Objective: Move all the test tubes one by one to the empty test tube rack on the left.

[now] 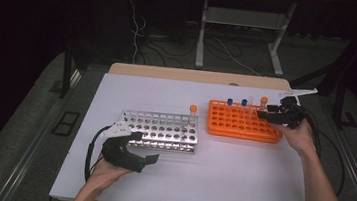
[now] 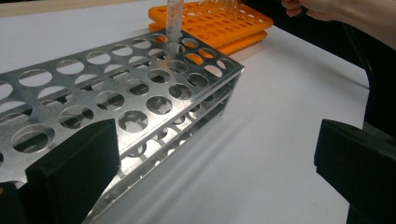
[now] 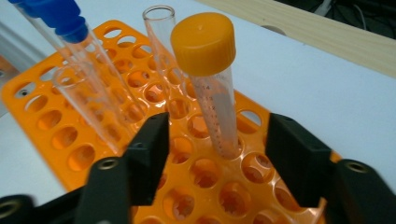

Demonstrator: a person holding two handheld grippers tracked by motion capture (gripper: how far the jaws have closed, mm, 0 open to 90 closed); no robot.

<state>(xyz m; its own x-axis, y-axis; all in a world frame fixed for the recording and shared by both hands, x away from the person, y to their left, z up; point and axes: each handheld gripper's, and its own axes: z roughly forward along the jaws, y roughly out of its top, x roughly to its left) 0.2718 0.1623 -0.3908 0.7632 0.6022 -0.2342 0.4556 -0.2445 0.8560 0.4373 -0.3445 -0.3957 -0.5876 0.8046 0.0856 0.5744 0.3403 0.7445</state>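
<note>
A white counter (image 1: pixel 219 175) carries two racks side by side with a narrow strip of bare surface between them. The metal rack (image 1: pixel 161 130) sits left of centre, one orange-capped tube (image 1: pixel 192 113) standing at its far right corner. The orange rack (image 1: pixel 242 121) lies to the right, its right end close to the counter's right edge. Along its far row stand two blue-capped tubes (image 1: pixel 230 102), an uncapped clear tube (image 1: pixel 250 101) and a second orange-capped tube (image 1: pixel 263 103).

The right tongs (image 1: pixel 269 114) hover at the orange rack's right end, jaws spread wide on either side of that second orange-capped tube (image 3: pixel 210 79), touching neither side of it. In the right gripper view the tube stands in a hole near the rack's edge, with empty holes in front of it and the uncapped tube (image 3: pixel 161 42) just behind.

The left tongs (image 1: pixel 152 158) rest low, just in front of the metal rack's near edge, jaws wide apart and holding nothing. In the left gripper view one jaw overlaps the rack's (image 2: pixel 116 98) near long side, while the other stands over open counter. The near half of the counter, from the racks to the front edge, is bare.
</note>
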